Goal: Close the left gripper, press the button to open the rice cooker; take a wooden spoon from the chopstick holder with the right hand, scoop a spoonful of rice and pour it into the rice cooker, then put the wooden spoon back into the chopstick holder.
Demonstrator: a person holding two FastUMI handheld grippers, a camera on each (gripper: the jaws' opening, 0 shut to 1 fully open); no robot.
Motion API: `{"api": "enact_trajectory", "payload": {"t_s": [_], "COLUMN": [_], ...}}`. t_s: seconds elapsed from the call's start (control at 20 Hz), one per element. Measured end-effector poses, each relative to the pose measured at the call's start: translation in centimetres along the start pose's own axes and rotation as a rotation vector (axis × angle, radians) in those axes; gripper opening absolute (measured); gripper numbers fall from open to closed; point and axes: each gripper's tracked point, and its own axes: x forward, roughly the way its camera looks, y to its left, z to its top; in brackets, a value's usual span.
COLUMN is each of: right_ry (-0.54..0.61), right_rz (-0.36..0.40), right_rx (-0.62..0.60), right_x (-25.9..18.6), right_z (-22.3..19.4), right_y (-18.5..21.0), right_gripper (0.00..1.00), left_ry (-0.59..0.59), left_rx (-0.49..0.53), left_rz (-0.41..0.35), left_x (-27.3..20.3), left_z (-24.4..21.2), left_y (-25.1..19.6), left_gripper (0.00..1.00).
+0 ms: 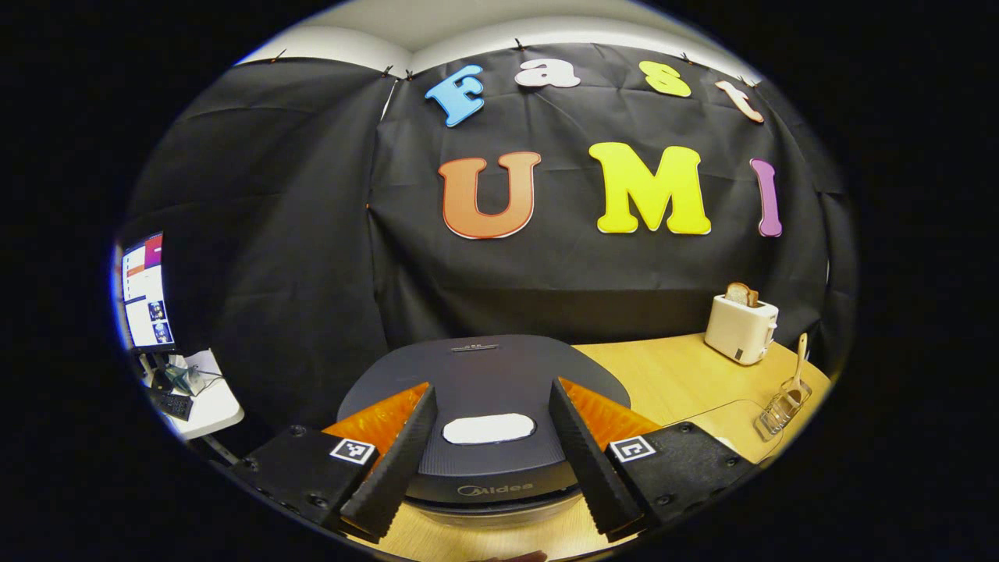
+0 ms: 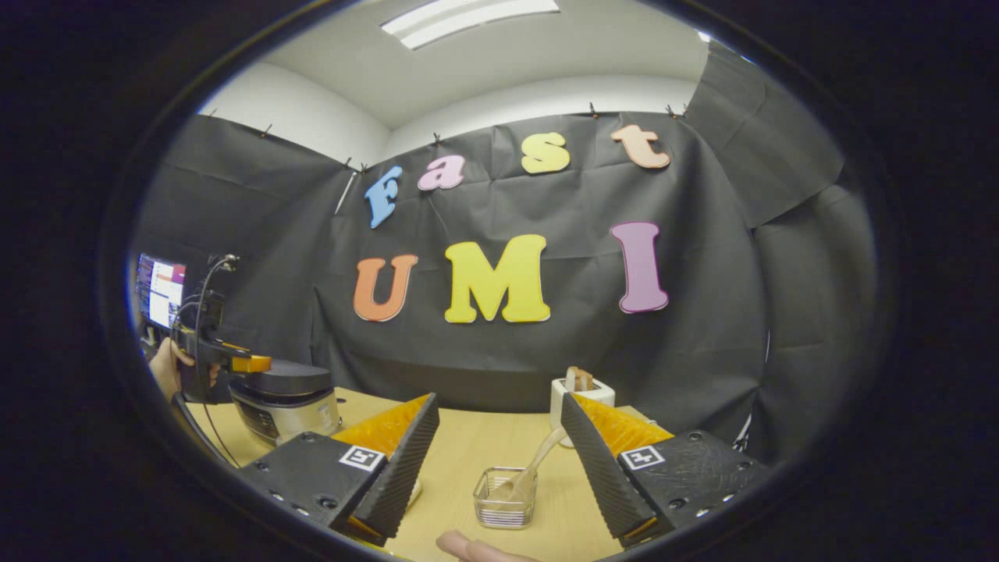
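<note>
Two grippers are held up with their jaws wide open. The left gripper (image 1: pixel 490 460) is kept just above the shut lid of the rice cooker (image 1: pixel 484 375). The wooden spoon (image 2: pixel 535 467) is stood in the chopstick holder (image 2: pixel 505 497), framed by the right gripper (image 2: pixel 493 468). This fits the start, before the button is pressed, or the end, spoon put back. A toaster (image 1: pixel 740 328) is seen on the wooden surface (image 1: pixel 671 375), black cloth behind

The left gripper's fingers (image 1: pixel 390 460) hide the rice cooker (image 1: pixel 484 390) lid's sides, its base is cut off below, and the monitor (image 1: pixel 144 290) is too small to tell
</note>
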Motion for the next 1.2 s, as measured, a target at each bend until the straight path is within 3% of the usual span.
{"api": "enact_trajectory", "payload": {"t_s": [0.15,0.5,0.8,0.95,1.2], "right_ry": [0.005,-0.009,-0.017,-0.003,-0.018], "right_rz": [0.007,0.013,0.041,0.098,0.068], "right_rx": [-0.005,-0.007,-0.023,-0.003,-0.019], "right_x": [-0.1,-0.7,-1.2,-1.9,-2.0], "right_z": [-0.2,0.3,0.7,0.7,1.3], "right_y": [0.3,0.5,1.4,2.6,1.6], "right_gripper": [0.94,0.94,0.94,0.92,0.96], "left_ry": [0.083,0.155,0.051,0.051,0.044], "left_rx": [0.010,-0.017,-0.012,-0.034,-0.028], "left_rz": [0.025,0.032,0.089,0.102,0.088], "left_x": [-0.4,-2.8,-3.5,-3.7,-3.8], "left_z": [-1.5,-1.9,-1.6,-2.3,-2.0], "left_y": [-0.3,-0.8,-0.9,-1.0,-1.3], "left_gripper": [0.91,0.87,0.85,0.80,0.77]}}
